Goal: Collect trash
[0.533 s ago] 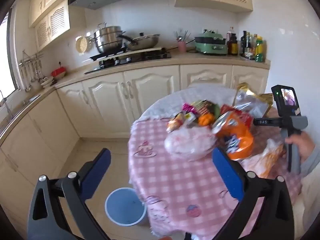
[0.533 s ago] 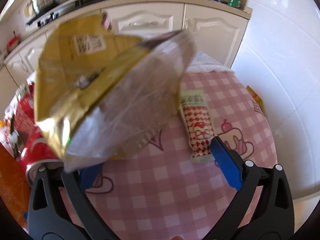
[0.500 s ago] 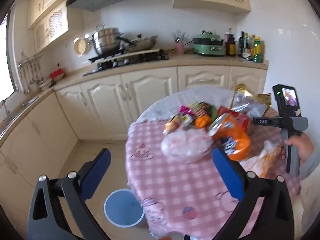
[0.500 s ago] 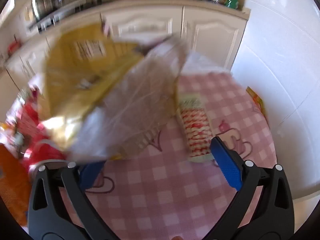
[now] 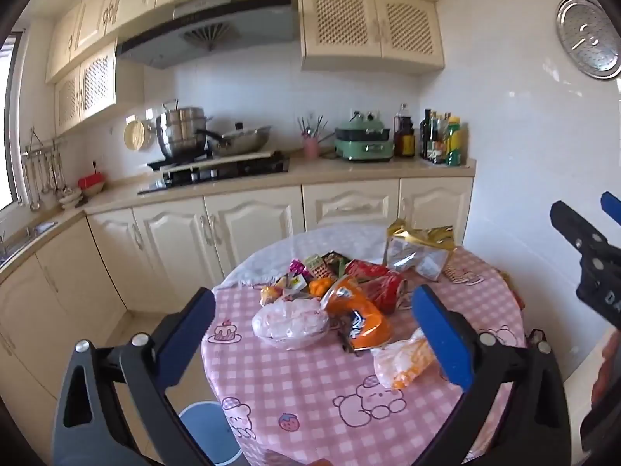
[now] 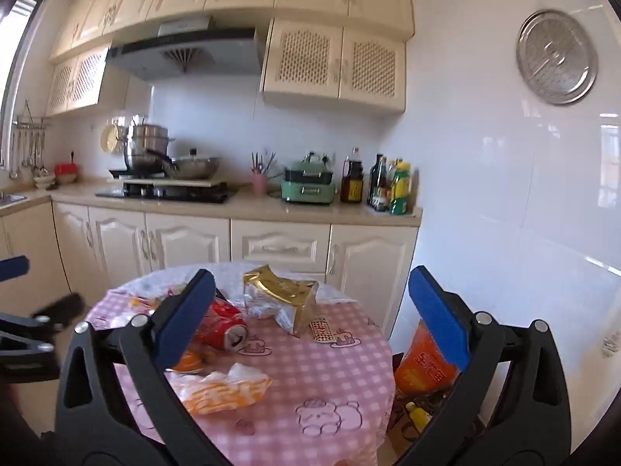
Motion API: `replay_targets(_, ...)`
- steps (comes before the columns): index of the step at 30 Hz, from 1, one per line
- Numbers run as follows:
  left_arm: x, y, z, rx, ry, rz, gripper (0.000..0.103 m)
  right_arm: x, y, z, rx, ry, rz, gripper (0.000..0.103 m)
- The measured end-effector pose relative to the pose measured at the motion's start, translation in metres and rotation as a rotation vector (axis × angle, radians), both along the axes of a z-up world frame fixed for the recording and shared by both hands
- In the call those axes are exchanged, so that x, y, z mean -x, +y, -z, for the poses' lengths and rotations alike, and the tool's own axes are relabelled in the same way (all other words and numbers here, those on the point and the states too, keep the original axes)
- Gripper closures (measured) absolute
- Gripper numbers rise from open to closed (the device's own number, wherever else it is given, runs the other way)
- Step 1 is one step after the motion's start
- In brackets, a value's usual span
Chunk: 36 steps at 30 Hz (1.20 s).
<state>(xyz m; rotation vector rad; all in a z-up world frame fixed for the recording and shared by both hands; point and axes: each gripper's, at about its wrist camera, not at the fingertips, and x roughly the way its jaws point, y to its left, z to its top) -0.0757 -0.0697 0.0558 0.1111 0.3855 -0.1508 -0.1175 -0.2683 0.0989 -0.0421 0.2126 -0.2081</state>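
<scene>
Both tools [image 5: 314, 322] [image 6: 310, 310] spread wide above crinkly foil bag [image 6: 285, 291], seemingly empty-jawed.

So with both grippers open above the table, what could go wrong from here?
The red can lies on its side with its mouth toward the table edge, so a nudge may roll it off. The blue bin sits low, partly under the table, so dropped wrappers may miss. The clear bag looks slippery.
</scene>
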Motion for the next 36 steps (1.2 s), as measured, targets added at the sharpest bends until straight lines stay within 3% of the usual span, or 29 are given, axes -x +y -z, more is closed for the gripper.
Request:
replay_targets(5,0.017,0.007,-0.009,0.022,-0.013,0.002,0.004,0.013,0.004,-0.012,-0.036,0.002,-0.002,0.006)
replay_targets(12,0.033,0.012,-0.023,0.021,-0.061,-0.043,0.004,0.022,-0.004,0.000,-0.051,0.011,-0.041,0.006)
replay_targets(36,0.068,0.015,-0.035,0.024,-0.109,-0.044,0.004,0.040,-0.002,-0.004,-0.072,0.024,-0.083,0.006)
